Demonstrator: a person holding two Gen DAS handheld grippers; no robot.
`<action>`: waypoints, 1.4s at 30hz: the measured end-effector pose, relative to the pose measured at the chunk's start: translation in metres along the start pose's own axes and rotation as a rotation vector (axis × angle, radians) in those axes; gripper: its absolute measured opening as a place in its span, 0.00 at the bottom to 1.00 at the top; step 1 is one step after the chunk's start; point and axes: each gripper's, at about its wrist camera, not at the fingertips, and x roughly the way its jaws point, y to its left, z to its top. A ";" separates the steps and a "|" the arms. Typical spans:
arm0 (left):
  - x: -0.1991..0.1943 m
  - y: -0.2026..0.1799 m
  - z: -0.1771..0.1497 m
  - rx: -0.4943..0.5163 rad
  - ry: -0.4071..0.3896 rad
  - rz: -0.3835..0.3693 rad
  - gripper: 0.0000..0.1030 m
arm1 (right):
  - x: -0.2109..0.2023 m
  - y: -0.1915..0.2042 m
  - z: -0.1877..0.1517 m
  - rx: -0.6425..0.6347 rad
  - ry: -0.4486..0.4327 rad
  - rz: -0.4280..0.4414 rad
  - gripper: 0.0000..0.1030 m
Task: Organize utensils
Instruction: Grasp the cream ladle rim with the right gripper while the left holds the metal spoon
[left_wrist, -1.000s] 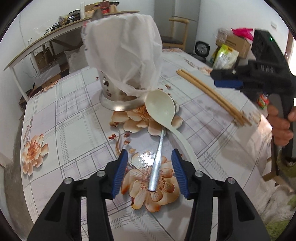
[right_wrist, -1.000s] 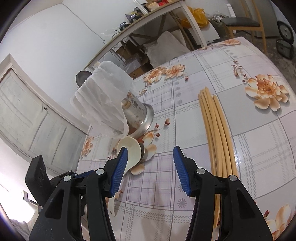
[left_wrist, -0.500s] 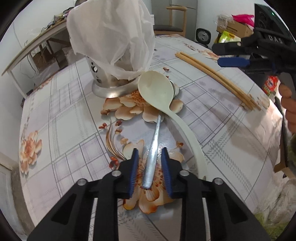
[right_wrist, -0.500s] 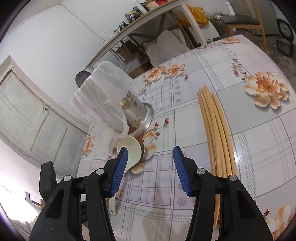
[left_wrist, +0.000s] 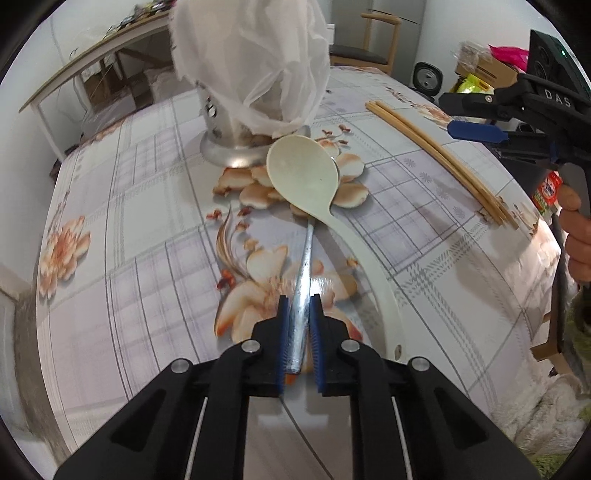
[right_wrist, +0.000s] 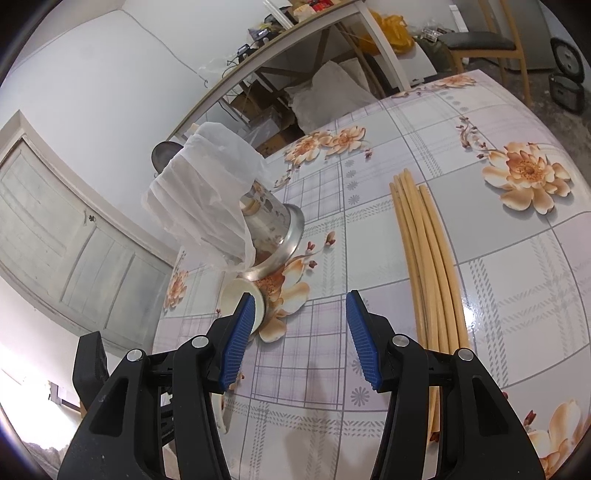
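**Left jaws closed on metal utensil handle; right jaws open and empty**

I note the metal utensil (left_wrist: 303, 280) lying flat on the counter (left_wrist: 147, 229), its handle toward me and its far end tucked under the bowl of the cream ladle (left_wrist: 303, 175). My left gripper (left_wrist: 299, 314) has just been closing; its blue pads now press both sides of that handle near its end. The utensil rests on the floral cloth, not lifted.

The cream ladle lies across it, bowl up, handle curving off to the right of the left gripper. Its bowl sits just beside the flared base of the steel utensil holder (left_wrist: 229, 147), which stands upright with a white plastic bag (left_wrist: 251, 59) draped over its top.

Farther right, a bundle of long chopsticks (right_wrist: 424, 258) lies flat on the counter, well apart from the holder.

My right gripper (right_wrist: 301, 332) hovers above the cloth between ladle and chopsticks, jaws spread, nothing between them. A hand (left_wrist: 578, 236) holds its grip.
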 end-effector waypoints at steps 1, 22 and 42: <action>-0.001 0.000 -0.002 -0.012 0.005 -0.003 0.10 | 0.000 -0.001 0.000 -0.001 0.001 0.001 0.48; -0.020 0.005 -0.033 -0.106 0.015 -0.050 0.09 | 0.076 0.081 -0.014 -0.372 0.165 0.128 0.48; -0.020 0.007 -0.032 -0.113 0.010 -0.072 0.09 | 0.143 0.114 -0.021 -0.662 0.311 0.082 0.34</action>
